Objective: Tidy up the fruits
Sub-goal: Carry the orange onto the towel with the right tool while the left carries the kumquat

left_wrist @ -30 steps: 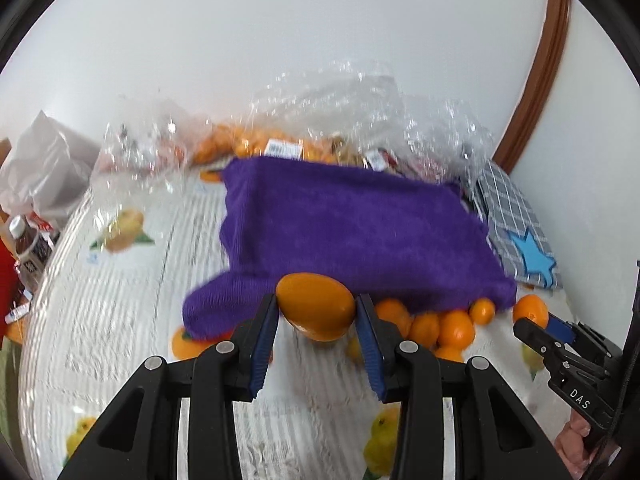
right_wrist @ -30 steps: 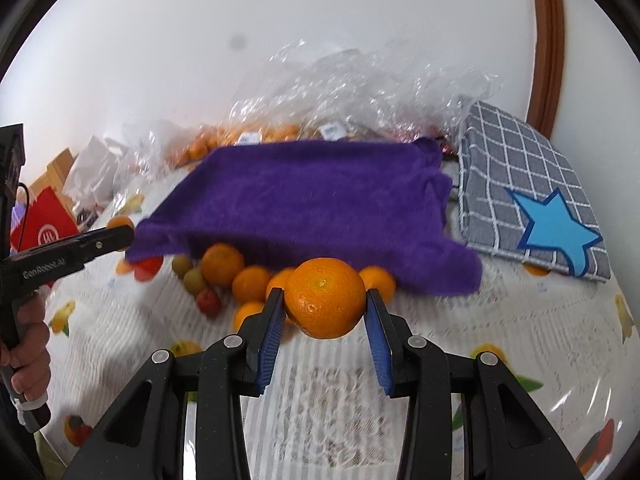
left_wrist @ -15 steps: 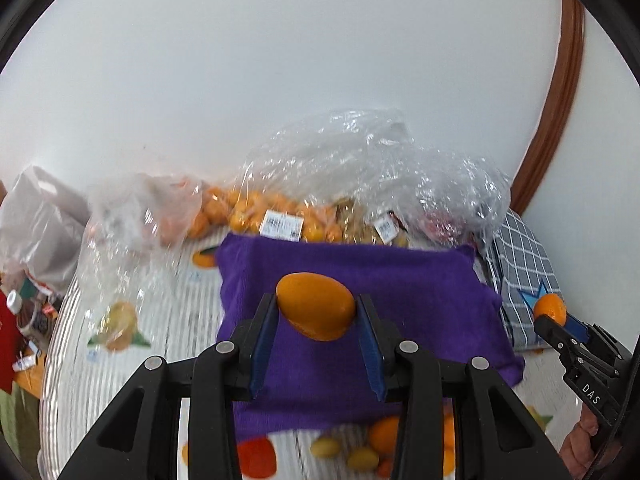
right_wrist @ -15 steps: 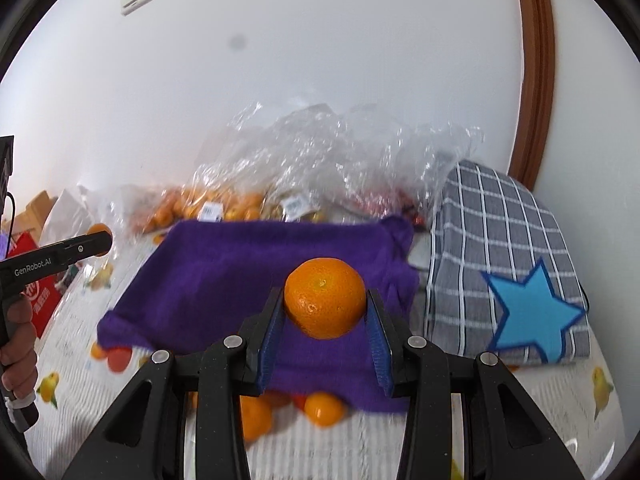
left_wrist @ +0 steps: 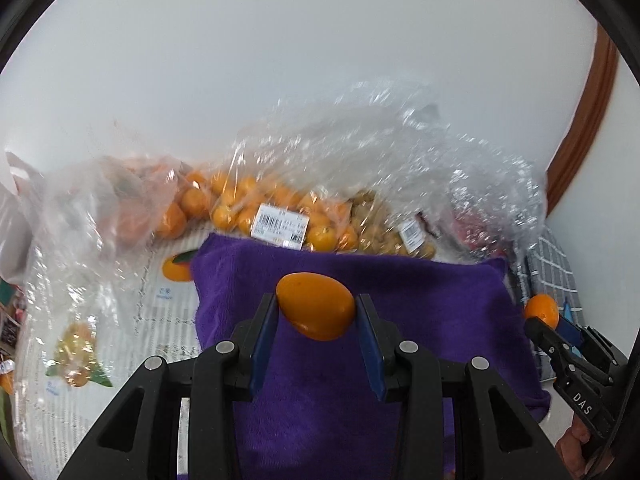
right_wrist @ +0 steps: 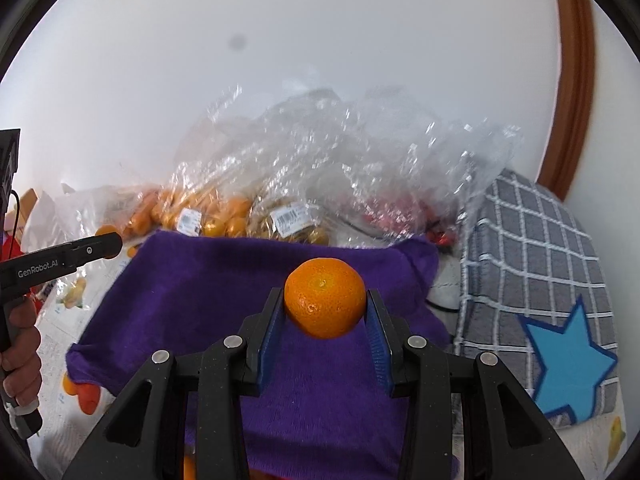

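Note:
My left gripper [left_wrist: 316, 312] is shut on a smooth, egg-shaped orange fruit [left_wrist: 315, 305] and hangs over the purple towel [left_wrist: 420, 300]. My right gripper [right_wrist: 325, 310] is shut on a round mandarin [right_wrist: 325, 297], also above the purple towel [right_wrist: 192, 292]. In the left wrist view the right gripper [left_wrist: 560, 336] shows at the right edge with its mandarin [left_wrist: 541, 309]. The left gripper's fingers [right_wrist: 92, 249] reach in from the left of the right wrist view, held by a hand [right_wrist: 20, 344].
Clear plastic bags of small oranges [left_wrist: 248, 208] and other fruit [right_wrist: 296, 220] lie against the white wall behind the towel. A grey checked cushion with a blue star [right_wrist: 560, 300] sits to the right. Loose fruit [right_wrist: 84, 394] lies at the towel's near left corner on the printed tablecloth [left_wrist: 120, 320].
Both grippers have carried their fruit forward over the purple towel toward the bags at the wall. The loose fruit in front of the towel has dropped out of the left wrist view.

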### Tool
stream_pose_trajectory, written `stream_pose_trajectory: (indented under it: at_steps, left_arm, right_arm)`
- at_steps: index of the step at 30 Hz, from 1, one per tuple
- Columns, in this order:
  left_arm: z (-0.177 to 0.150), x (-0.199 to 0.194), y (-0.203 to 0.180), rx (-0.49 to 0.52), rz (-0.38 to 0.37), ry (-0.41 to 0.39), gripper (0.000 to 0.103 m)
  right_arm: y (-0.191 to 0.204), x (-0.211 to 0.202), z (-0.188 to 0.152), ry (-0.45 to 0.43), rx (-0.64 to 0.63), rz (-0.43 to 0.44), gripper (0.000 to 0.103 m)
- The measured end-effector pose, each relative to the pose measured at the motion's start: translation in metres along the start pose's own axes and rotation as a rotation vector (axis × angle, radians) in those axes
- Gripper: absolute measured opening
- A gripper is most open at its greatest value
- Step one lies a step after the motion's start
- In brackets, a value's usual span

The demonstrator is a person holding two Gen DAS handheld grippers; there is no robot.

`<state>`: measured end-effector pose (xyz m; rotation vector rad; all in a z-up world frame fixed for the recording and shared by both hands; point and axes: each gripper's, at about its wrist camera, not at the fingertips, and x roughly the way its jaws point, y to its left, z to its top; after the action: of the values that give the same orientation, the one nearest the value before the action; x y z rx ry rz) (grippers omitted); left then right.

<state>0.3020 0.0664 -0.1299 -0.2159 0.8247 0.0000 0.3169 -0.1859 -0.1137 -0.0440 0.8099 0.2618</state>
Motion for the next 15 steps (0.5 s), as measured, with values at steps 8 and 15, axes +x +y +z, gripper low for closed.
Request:
stream_pose_trajectory:
  at_steps: [8,15]
  left_arm:
    - [-0.013,0.037,0.003,-0.007,-0.017,0.075,0.037]
    - [-0.021,0.049,0.000,0.013,0.001,0.109,0.037]
  right_arm:
    - [0.004,0.046,-0.019,0.116,-0.022,0.015,0.040]
    - [0.004,0.062,-0.032,0.165,-0.016,0.018,0.040]
